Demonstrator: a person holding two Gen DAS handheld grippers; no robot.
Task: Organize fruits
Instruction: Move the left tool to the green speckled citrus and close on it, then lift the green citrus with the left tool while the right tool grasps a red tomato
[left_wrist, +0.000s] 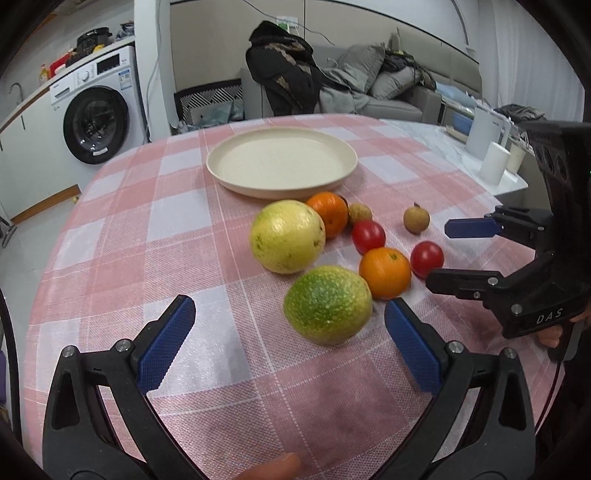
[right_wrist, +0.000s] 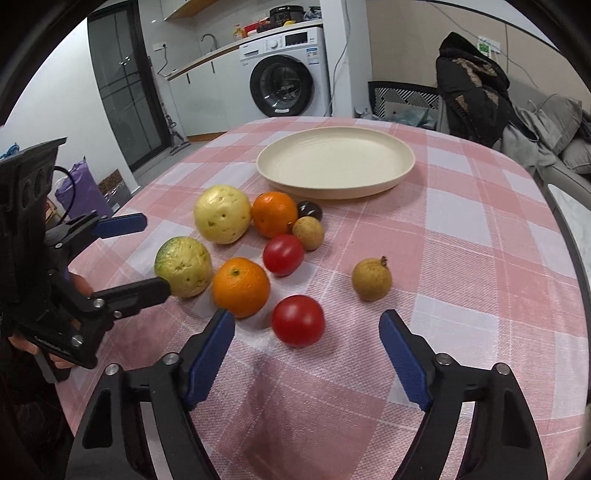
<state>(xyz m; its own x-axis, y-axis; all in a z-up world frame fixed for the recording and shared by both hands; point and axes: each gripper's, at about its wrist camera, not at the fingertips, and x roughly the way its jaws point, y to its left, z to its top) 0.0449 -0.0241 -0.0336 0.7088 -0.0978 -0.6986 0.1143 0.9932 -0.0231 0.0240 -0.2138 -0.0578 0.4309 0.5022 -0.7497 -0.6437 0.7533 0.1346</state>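
Observation:
A cream plate (left_wrist: 282, 162) (right_wrist: 336, 162) lies empty at the far side of the checked tablecloth. In front of it sit a yellow guava (left_wrist: 288, 236), two oranges (left_wrist: 385, 272), two red tomatoes, two longans (right_wrist: 371, 278) and a small dark fruit (right_wrist: 309, 210). My left gripper (left_wrist: 290, 308) (right_wrist: 154, 254) is open around the green guava (left_wrist: 327, 304) (right_wrist: 183, 266), pads clear of it. My right gripper (right_wrist: 306, 317) (left_wrist: 439, 254) is open with the near tomato (right_wrist: 298, 320) (left_wrist: 426, 258) between its fingers, untouched.
The table's edge curves round on the left and far side. White cups (left_wrist: 493, 162) stand on a marble counter to the right. A washing machine (right_wrist: 284, 85) and a sofa with clothes (left_wrist: 332, 85) lie beyond the table.

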